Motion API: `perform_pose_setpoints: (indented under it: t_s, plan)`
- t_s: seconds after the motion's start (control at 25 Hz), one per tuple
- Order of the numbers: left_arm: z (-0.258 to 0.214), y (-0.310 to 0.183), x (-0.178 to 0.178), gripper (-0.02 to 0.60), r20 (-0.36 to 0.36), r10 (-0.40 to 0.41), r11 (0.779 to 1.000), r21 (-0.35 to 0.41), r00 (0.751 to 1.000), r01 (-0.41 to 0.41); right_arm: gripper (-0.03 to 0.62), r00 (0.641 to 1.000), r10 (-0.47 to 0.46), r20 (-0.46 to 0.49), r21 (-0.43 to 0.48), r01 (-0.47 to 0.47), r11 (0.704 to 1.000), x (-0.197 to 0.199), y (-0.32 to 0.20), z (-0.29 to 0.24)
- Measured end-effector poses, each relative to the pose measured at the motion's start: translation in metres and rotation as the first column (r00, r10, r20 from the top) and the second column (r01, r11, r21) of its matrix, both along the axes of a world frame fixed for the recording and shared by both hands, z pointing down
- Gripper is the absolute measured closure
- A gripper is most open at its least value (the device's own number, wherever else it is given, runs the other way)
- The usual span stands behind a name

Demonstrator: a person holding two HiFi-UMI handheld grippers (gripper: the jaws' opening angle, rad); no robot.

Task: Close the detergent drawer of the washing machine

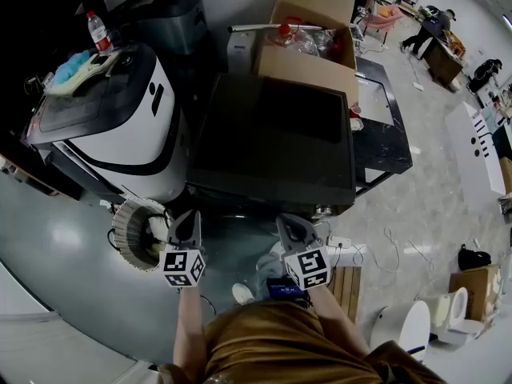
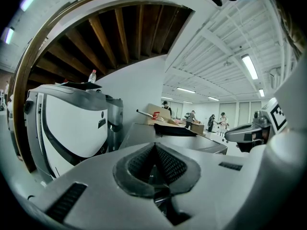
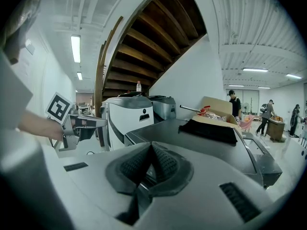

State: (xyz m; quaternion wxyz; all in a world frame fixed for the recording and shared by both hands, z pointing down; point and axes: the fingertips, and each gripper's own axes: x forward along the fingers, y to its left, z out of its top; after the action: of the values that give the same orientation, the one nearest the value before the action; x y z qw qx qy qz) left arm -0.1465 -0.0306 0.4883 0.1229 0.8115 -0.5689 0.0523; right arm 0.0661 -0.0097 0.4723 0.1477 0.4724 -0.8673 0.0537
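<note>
The washing machine point(image 1: 272, 134) is a dark grey box seen from above in the head view, and its front face and detergent drawer are hidden under the top's near edge. My left gripper point(image 1: 186, 217) and right gripper point(image 1: 290, 222) hover side by side just before that edge, both shut and empty. In the left gripper view the left gripper point(image 2: 154, 162) has its pads pressed together, with the machine's top point(image 2: 187, 140) ahead and the right gripper point(image 2: 240, 134) at the right. The right gripper view shows the right gripper point(image 3: 151, 164) shut too, with the left gripper point(image 3: 88, 122) at the left.
A white and black machine point(image 1: 120, 126) stands close on the left with a bottle point(image 1: 97, 30) on it. A cardboard box point(image 1: 308, 42) sits behind the washer, a black cloth point(image 3: 211, 131) on its top. A ribbed coil point(image 1: 132, 234), power strip point(image 1: 344, 246) and cables lie on the floor.
</note>
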Motion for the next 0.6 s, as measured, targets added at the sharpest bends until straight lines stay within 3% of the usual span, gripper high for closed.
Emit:
perform_pose_setpoints:
  t_s: [0.6]
  plan:
    - [0.0027, -0.0026, 0.0047, 0.557, 0.007, -0.003, 1.0, -0.006, 1.0, 0.003, 0.582, 1.0, -0.005, 0.004, -0.007, 0.005, 1.0, 0.0027, -0.0012, 0.0016]
